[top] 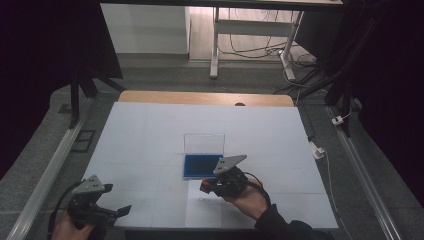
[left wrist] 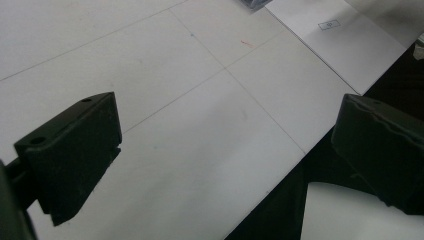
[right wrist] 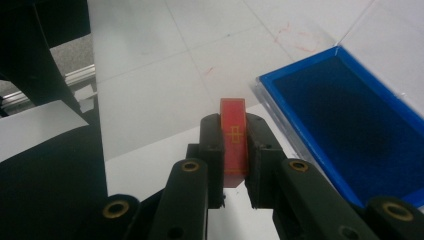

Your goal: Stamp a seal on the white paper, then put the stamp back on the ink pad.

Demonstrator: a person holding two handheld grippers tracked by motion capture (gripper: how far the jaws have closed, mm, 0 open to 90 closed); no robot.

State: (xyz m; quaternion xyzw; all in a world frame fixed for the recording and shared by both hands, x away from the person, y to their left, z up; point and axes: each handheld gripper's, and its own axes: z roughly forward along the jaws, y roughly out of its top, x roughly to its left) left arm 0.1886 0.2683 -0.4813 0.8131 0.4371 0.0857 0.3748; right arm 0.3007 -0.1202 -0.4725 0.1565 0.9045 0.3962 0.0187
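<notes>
Right claw (right wrist: pixel 234 150) clenches a red block (right wrist: pixel 233 140) beside the blue tray (right wrist: pixel 345 125) (lid raised); left claw (left wrist: pixel 220 155) gapes, holding nothing.

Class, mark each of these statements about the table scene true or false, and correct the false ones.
1. The right gripper is shut on a red stamp. True.
2. The blue ink pad case has its clear lid shut. False: the lid stands open.
3. The left gripper holds a pen. False: its jaws are open, with nothing between them.
4. A white paper sheet lies near the table's front edge. True.
</notes>
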